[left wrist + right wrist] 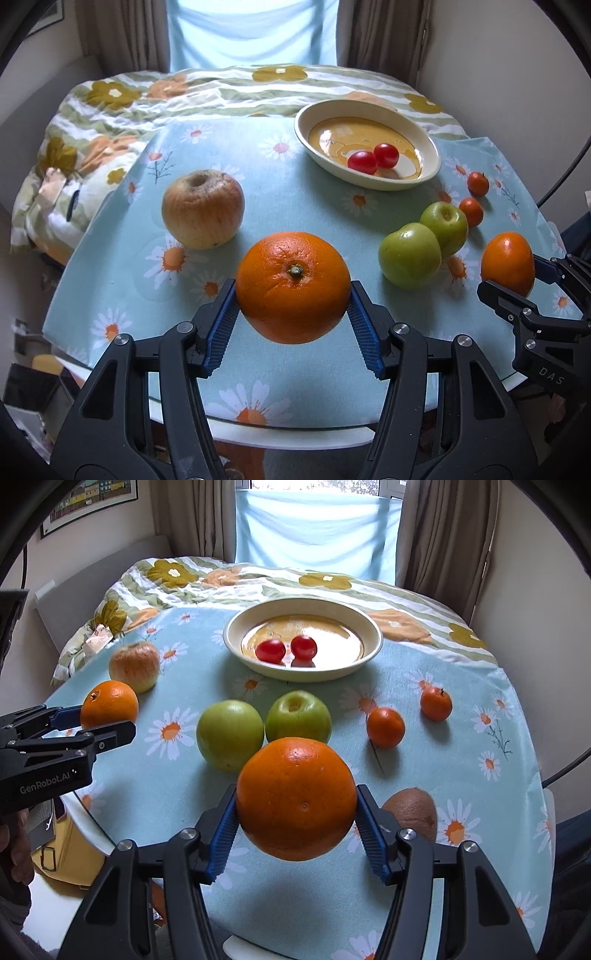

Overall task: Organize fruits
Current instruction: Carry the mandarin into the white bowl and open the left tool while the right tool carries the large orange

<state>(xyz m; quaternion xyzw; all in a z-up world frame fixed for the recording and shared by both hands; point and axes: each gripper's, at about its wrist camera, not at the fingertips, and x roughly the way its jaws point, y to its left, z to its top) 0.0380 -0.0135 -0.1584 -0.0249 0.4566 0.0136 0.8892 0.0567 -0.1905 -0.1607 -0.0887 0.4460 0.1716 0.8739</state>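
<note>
Left wrist view puts the left gripper [293, 291] at lower centre, its blue ribbed pads clamped on a large round orange with a green stem nub [293, 287], held above the desk [258, 206] with its daisy-print cloth. Right wrist view shows the right gripper [296, 801] at lower centre, clamped likewise on a second large orange [296, 798]. Behind it sit two green apples [263, 731] touching each other, two small tangerines [385, 726] at right, and a cream oval dish [373, 637] holding two red cherry tomatoes [286, 649]. A yellowish-red apple [134, 667] rests at upper left.
</note>
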